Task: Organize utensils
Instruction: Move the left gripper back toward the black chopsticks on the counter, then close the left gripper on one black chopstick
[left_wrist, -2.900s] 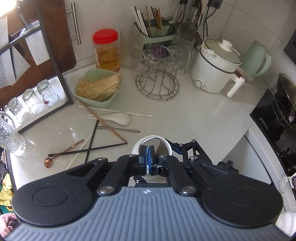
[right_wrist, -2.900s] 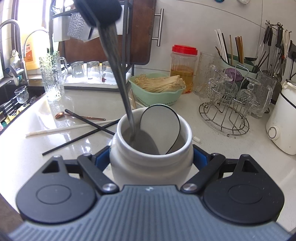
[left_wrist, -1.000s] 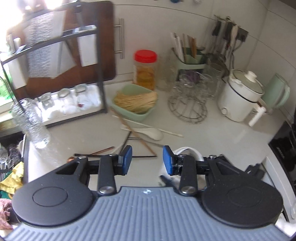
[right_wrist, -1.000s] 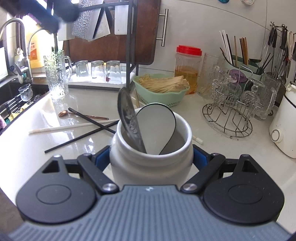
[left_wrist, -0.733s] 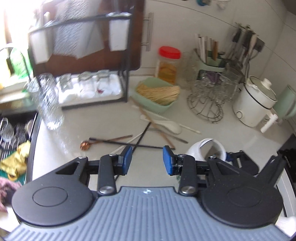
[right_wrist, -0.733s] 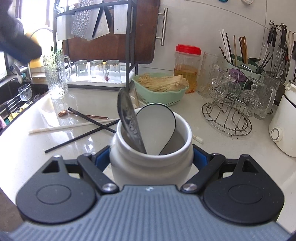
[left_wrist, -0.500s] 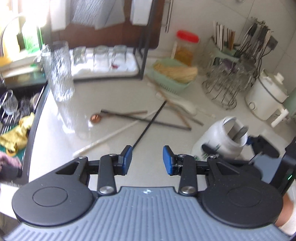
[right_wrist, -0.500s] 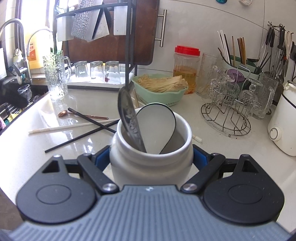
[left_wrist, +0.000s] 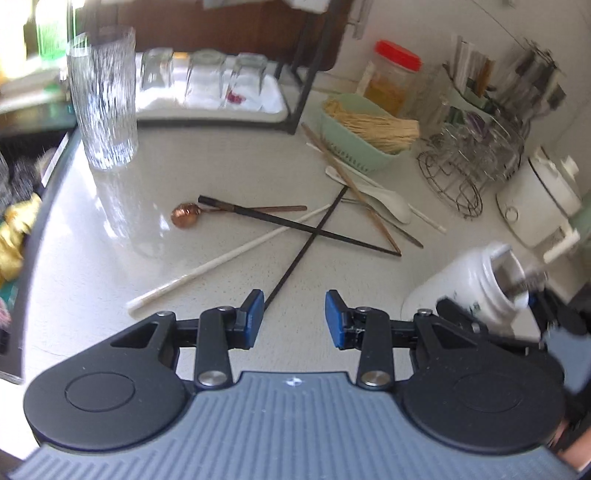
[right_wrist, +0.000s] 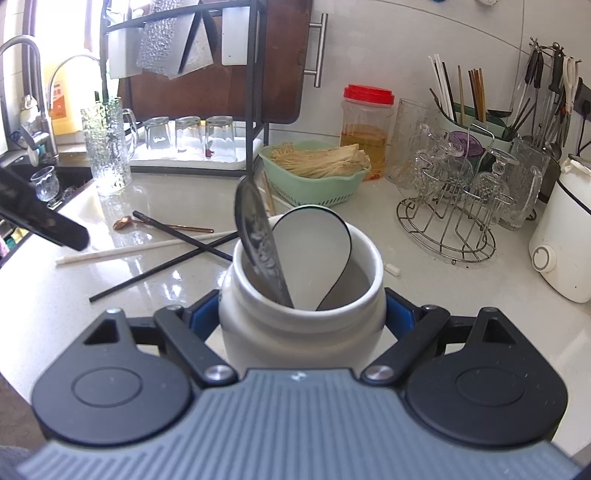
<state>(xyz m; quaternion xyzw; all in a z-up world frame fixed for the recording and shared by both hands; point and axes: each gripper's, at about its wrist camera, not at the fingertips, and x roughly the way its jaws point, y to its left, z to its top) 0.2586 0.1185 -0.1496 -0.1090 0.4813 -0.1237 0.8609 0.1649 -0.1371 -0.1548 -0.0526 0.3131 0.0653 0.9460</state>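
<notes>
Fingers of the left gripper (left_wrist: 293, 319), empty and apart after dropping a metal spoon (right_wrist: 258, 240) into the white jar (right_wrist: 301, 325), have descended toward, probably, a black chopstick (left_wrist: 306, 243) on the table (left_wrist: 110, 266), while the right gripper (right_wrist: 301, 317) stays clamped on the jar.

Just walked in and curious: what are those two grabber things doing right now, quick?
Left gripper: open, holding nothing, above the loose chopsticks on the counter.
Right gripper: shut on the white ceramic utensil jar.
</notes>
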